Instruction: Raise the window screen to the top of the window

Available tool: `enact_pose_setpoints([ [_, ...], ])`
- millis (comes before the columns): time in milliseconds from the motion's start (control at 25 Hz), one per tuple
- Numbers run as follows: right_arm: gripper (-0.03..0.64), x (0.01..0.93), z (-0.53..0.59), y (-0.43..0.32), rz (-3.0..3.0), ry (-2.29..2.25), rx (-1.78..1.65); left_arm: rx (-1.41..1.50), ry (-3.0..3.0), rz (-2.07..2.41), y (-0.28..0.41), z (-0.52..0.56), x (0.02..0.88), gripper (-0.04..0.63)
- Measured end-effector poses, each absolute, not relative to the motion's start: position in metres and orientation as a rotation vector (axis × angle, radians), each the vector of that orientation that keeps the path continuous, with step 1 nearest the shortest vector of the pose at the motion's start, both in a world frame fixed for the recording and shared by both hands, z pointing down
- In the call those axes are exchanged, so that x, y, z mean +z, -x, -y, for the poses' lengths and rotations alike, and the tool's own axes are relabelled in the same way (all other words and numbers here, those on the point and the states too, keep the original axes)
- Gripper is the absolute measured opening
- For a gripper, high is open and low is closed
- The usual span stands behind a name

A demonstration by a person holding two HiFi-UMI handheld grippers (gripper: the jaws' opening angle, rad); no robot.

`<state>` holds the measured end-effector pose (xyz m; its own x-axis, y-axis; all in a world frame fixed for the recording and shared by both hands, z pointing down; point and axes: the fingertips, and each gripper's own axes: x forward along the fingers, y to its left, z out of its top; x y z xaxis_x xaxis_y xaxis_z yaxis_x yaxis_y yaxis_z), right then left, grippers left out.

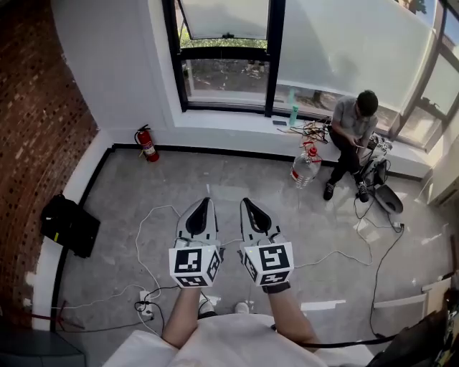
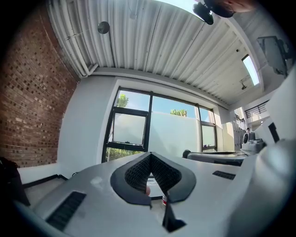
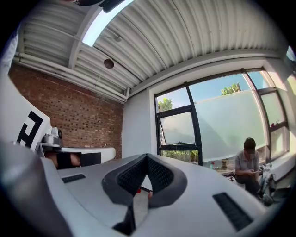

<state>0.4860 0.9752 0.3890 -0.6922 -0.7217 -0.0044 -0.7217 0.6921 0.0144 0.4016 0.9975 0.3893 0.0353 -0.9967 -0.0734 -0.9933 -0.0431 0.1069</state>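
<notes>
The black-framed window [image 1: 224, 54] stands across the room at the far wall, with a frosted screen panel [image 1: 224, 16] in its upper part and greenery showing below it. The same panel [image 2: 128, 128] appears left of centre in the left gripper view, and as a tilted panel [image 3: 178, 128] in the right gripper view. My left gripper [image 1: 208, 203] and right gripper [image 1: 246, 203] are held side by side, level, pointing toward the window from well back over the floor. The left gripper [image 2: 150, 155] and the right gripper [image 3: 147, 157] are both shut with nothing between the jaws.
A red fire extinguisher [image 1: 148, 143] stands by the wall left of the window. A black bag [image 1: 69, 225] lies by the brick wall. A person [image 1: 353, 136] sits on the ledge at right, beside a large water bottle [image 1: 305, 166]. Cables and a power strip [image 1: 145, 310] cross the floor.
</notes>
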Motion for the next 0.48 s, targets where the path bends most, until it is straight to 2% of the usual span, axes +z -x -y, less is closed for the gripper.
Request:
enact_pose_setpoints([
  [200,0.000,0.400,-0.958,-0.511,2.994,-1.243,0.182,-0.153,-2.251,2.129,-0.423,-0.996,0.399,-0.002],
  [480,0.000,0.408,-0.955,-0.481,2.978,-1.123,0.077,-0.174,-2.187,2.136,-0.402,-0.970,0.415,-0.001],
])
